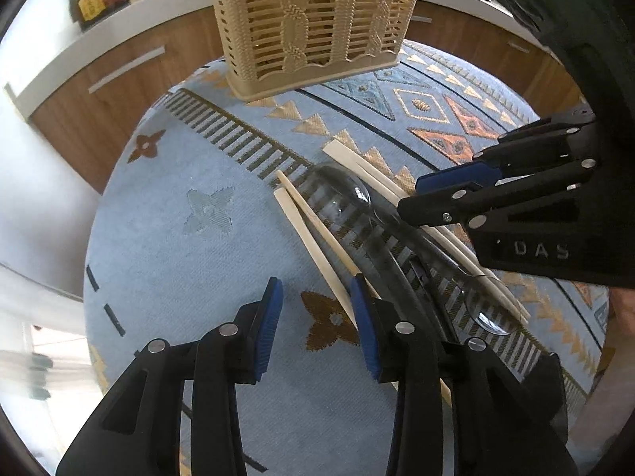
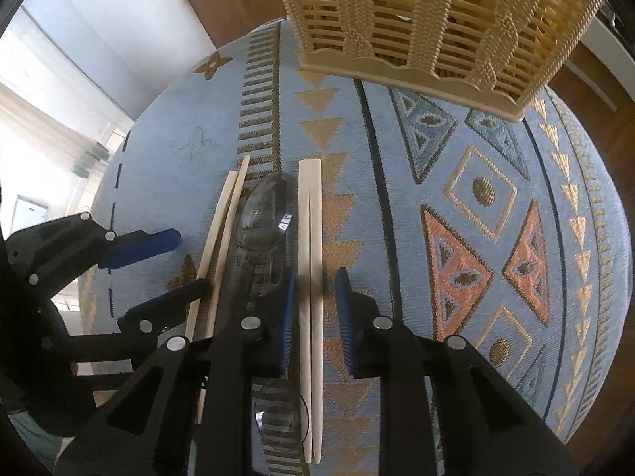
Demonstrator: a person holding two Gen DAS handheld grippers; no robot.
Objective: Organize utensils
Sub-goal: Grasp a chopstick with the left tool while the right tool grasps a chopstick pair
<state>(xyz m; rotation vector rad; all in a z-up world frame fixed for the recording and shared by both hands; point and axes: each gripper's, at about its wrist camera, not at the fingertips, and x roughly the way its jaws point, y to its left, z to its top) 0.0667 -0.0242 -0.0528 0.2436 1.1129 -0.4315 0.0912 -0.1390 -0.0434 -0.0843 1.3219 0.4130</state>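
Right tongs: open, straddling the pale chopstick pair on the table. Left tongs: open, empty, beside the second pair. Close squarely on both sticks; basket stands at 12 o'clock.

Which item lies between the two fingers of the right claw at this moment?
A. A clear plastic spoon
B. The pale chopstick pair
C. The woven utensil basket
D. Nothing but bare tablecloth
B. In the right wrist view, the right claw stands open with its blue pads on either side of the pale chopstick pair; the clear spoons lie outside its fingers, and the basket stands farther away.
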